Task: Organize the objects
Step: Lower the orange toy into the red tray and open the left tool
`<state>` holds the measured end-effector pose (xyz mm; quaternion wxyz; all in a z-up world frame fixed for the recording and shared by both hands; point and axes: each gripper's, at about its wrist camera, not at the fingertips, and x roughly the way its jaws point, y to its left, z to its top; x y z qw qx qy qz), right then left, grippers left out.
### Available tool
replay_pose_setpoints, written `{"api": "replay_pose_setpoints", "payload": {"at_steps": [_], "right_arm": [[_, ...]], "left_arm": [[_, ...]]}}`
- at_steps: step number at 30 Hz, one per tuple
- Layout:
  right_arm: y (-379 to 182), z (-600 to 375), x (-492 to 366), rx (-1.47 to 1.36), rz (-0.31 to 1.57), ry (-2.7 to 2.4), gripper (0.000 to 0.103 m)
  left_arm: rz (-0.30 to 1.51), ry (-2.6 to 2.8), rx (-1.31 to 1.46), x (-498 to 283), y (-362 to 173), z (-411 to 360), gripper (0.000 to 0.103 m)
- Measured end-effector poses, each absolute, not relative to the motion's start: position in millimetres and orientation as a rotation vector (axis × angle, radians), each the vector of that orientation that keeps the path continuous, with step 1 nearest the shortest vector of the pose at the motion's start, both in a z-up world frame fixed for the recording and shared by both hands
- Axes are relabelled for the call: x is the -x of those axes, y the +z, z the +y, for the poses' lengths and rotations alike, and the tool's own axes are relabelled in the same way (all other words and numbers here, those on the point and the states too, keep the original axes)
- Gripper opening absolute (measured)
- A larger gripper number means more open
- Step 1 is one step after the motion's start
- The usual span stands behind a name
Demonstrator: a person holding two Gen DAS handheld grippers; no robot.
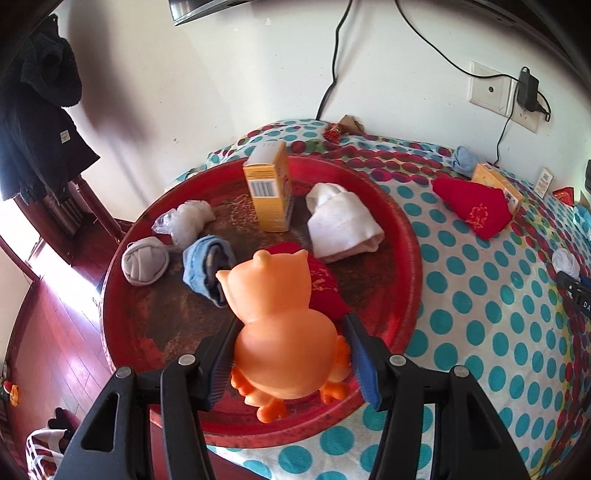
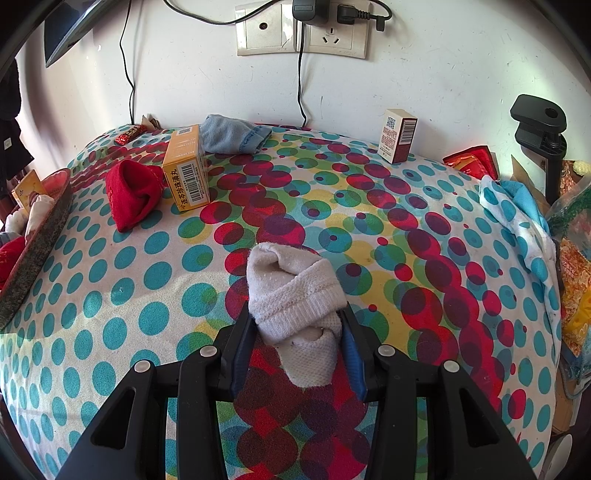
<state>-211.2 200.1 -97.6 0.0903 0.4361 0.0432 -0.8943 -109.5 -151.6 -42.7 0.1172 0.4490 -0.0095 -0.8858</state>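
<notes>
Left claw: pinches the orange toy between its pads, low over the near part of the red tray.
Right claw: pinches a rolled white sock, which lies on the dotted cloth of the table.
Tray contents: an upright yellow box at the far side; a folded white cloth to its right; a clear plastic wad, a grey sock ball and a blue sock on the left; a red sock just behind the toy.
In the way: the blue sock and the red sock lie close beside the toy's head.
Table, right of tray: a red pouch touching a second yellow box; a light-blue sock behind that box, by the wall; a small white-and-brown box standing far right.
Writing: the second yellow box carries a barcode and Chinese characters down its side; the small box shows a QR code and a barcode; the pouch bears gold lettering, too small to read.
Wall: a socket plate with a charger plugged in; black cables hang down.
</notes>
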Motion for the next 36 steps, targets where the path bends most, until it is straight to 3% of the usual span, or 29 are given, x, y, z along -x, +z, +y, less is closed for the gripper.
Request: {"api": "replay_pose_setpoints", "payload": {"at_steps": [23, 36], "right_arm": [[-98, 199, 211, -1.298, 0.129, -2.661, 0.042], [-97, 199, 211, -1.298, 0.131, -2.662, 0.042]], "left_arm": [[0.056, -2.532, -1.232, 96, -31, -221, 0.057], [0.159, -2.444, -1.282, 106, -58, -270, 0.057]]}}
